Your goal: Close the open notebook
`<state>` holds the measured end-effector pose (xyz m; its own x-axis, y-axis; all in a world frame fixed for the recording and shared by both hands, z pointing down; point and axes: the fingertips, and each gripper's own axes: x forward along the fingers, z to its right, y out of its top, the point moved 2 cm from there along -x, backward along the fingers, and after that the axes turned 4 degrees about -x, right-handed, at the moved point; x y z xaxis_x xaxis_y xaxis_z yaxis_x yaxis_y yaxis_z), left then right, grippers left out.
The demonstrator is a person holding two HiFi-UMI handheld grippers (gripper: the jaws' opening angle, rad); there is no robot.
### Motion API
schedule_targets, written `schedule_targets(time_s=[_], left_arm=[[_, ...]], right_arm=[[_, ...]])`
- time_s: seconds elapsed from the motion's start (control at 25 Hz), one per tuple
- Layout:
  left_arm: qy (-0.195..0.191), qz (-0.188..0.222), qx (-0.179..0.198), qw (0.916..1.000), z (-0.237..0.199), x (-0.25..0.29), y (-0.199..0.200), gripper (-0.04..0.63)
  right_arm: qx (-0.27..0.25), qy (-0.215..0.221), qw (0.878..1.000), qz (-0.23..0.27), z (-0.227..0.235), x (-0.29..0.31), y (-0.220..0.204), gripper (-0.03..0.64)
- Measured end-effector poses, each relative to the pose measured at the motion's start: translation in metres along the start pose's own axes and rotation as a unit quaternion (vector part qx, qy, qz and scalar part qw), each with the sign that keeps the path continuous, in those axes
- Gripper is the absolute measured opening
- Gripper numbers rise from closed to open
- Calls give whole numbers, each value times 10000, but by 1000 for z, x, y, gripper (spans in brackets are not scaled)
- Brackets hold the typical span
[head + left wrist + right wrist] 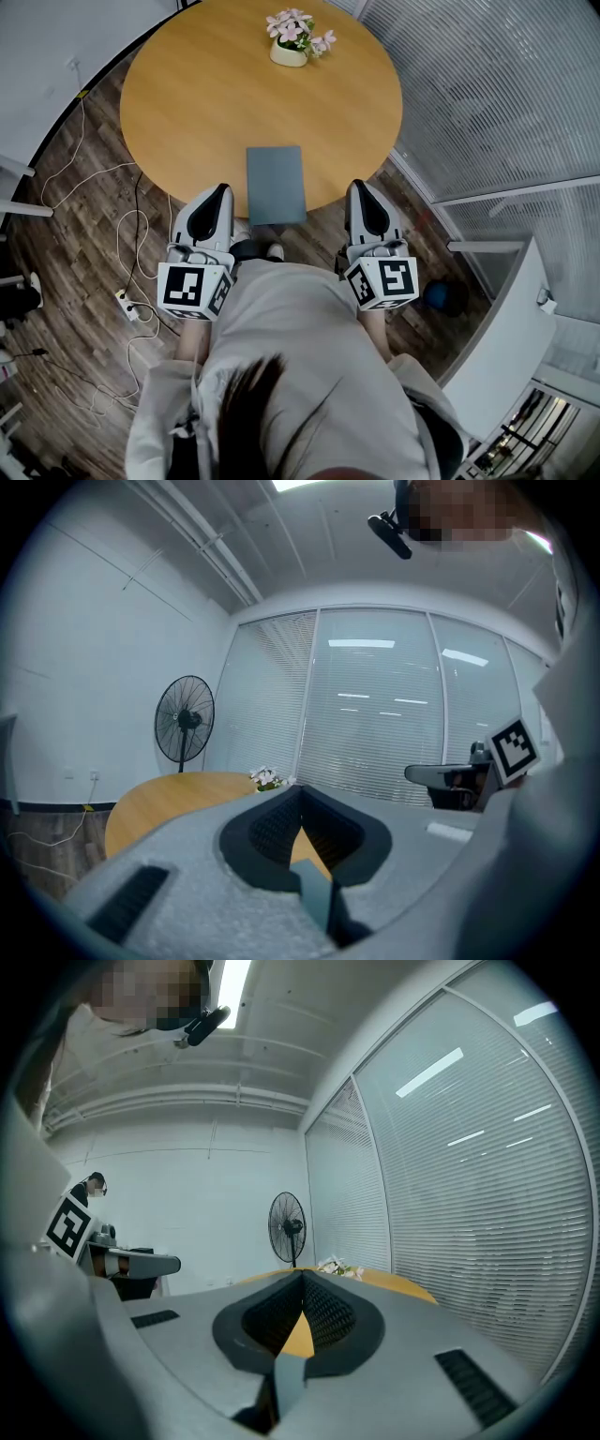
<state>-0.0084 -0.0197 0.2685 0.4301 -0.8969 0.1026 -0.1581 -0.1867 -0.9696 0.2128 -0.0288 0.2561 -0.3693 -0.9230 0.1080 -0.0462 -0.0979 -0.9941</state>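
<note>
Left tongs [222, 190] and right tongs [360, 187] level, closed, flanking notebook [276, 184]

Desk [187, 103] mostly bare: only notebook [276, 184] at its lower edge, flower pot [291, 45] at frame top. Open approach from below; blinds wall [487, 94] crowds the right side.

The table [159, 803] hides the fan [185, 721] base.

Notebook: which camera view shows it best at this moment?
Head view. The notebook lies flat at the near edge of the table, its whole grey-blue cover visible, apparently closed. Both gripper views show mainly gripper body and a sliver of tabletop; no notebook can be made out there.
</note>
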Motion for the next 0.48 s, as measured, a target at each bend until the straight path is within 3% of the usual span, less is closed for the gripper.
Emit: schedule_targets(time_s=[0.48], left_arm=[[-16,-43,20,10000,2,3,-2,17]], right_arm=[[83,-51,10000,-14,5,-1,-4,2]])
